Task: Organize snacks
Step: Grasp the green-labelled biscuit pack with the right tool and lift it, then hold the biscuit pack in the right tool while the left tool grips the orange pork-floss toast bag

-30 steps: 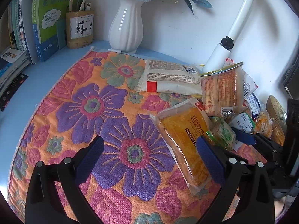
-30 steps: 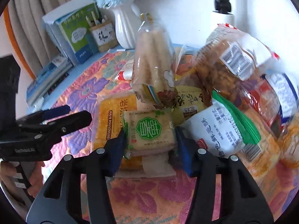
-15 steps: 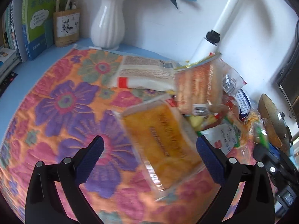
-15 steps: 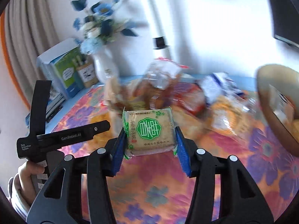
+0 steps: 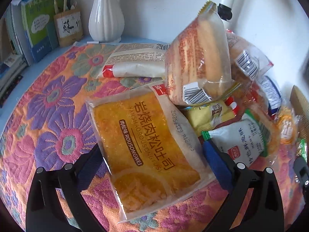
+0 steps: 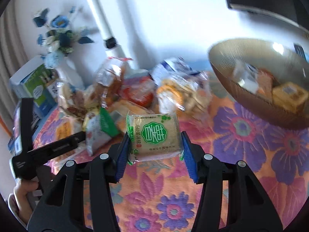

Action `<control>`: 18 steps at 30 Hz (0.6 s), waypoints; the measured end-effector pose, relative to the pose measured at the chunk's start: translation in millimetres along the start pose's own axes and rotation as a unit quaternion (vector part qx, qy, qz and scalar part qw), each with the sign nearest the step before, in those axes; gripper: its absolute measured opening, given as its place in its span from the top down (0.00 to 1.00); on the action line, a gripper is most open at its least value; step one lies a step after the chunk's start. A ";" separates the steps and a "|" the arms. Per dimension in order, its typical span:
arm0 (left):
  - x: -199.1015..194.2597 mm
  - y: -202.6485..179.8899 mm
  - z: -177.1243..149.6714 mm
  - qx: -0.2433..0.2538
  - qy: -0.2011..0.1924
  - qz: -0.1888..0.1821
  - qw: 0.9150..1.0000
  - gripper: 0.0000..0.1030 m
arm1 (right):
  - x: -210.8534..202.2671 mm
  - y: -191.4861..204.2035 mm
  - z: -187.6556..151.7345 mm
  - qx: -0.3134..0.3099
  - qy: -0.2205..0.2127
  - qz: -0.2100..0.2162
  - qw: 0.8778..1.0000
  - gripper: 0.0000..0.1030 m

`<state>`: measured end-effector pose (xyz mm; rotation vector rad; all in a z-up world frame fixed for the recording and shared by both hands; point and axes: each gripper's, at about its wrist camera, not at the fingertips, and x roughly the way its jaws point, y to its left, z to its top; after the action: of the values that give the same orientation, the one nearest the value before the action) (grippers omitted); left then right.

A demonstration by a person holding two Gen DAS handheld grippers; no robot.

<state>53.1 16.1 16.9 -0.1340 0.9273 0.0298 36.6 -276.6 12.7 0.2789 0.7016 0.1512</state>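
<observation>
The right gripper [image 6: 154, 150] has its jaws clamped on a green-logo biscuit pack [image 6: 154, 136], while the left gripper [image 5: 152, 159] has its jaws apart around an orange toast packet [image 5: 143, 147].

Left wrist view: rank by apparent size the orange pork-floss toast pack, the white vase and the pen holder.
1. Orange pork-floss toast pack, largest, though it lies nearest the camera, between the open left gripper fingers.
2. White vase.
3. Pen holder, smallest; both stand further back.
</observation>
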 end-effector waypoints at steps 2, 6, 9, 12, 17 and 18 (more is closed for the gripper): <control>0.2 -1.3 0.1 -0.001 -0.001 -0.002 1.000 0.05 | 2.0 -9.2 -1.4 0.023 0.009 0.003 1.000 0.49; -0.5 -3.2 -1.8 0.000 -0.001 -0.001 1.000 0.05 | 5.1 -24.3 -4.8 0.062 0.026 0.013 0.998 0.49; -2.1 -1.0 -1.7 0.001 -0.001 -0.001 1.000 0.05 | 8.7 -30.3 -7.2 0.078 0.041 0.018 0.996 0.48; -0.9 0.8 -0.2 0.003 0.000 0.002 1.000 0.05 | 7.0 -29.7 -8.6 0.076 0.042 0.017 0.996 0.47; -0.3 3.1 0.2 0.004 0.000 0.002 1.000 0.05 | 8.3 -28.6 -7.9 0.074 0.044 0.016 0.996 0.47; -0.5 3.1 0.0 0.004 0.000 0.003 1.000 0.05 | 8.2 -28.5 -8.2 0.074 0.045 0.016 0.996 0.47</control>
<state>52.6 19.2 17.0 -0.1232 0.9284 0.0304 38.6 -300.2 -6.9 0.4272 0.7985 0.1426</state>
